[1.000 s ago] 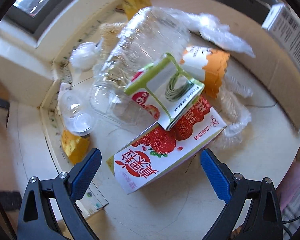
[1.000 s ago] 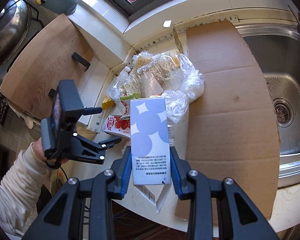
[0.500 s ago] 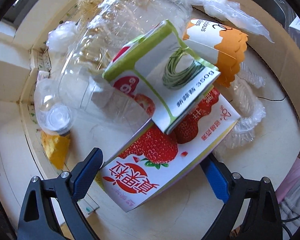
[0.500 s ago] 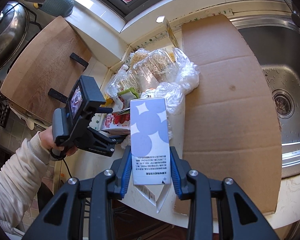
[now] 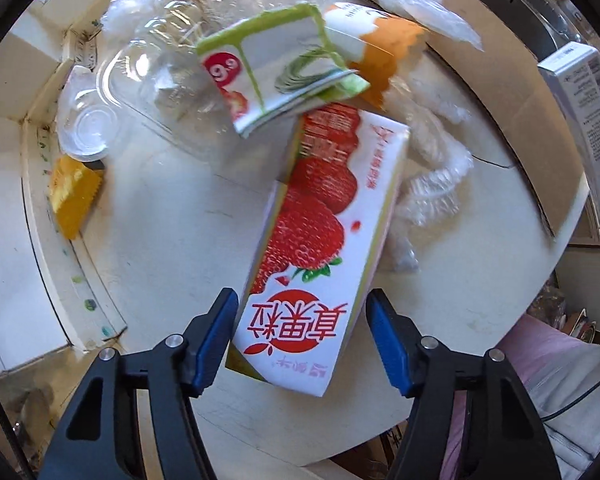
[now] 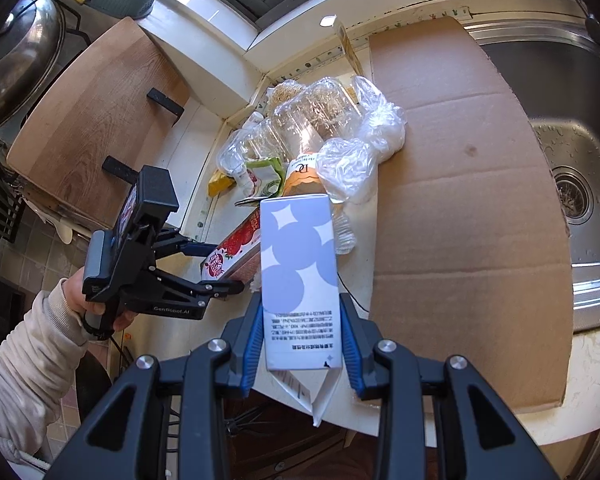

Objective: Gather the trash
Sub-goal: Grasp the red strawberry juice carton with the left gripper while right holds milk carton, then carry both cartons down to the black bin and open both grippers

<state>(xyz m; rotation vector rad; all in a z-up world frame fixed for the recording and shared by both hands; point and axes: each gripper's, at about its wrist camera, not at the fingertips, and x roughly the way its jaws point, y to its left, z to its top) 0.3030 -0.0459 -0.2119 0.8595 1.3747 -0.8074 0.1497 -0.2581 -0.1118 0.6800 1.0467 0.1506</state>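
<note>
A strawberry carton lies on the white counter with its near end between the fingers of my left gripper. The left pad touches it; a narrow gap shows at the right pad. It also shows in the right wrist view beside the left gripper. My right gripper is shut on a white carton with blue dots, held above the counter edge. Behind lie a green and white carton, an orange cup, a clear plastic bottle and plastic bags.
A flat cardboard sheet covers the counter to the right, next to a steel sink. A wooden board leans at the left. A yellow wrapper lies by the wall edge.
My left gripper has closed in around the strawberry carton, and the carton has turned to lie lengthwise between the fingers. The right gripper holds its carton steady.
</note>
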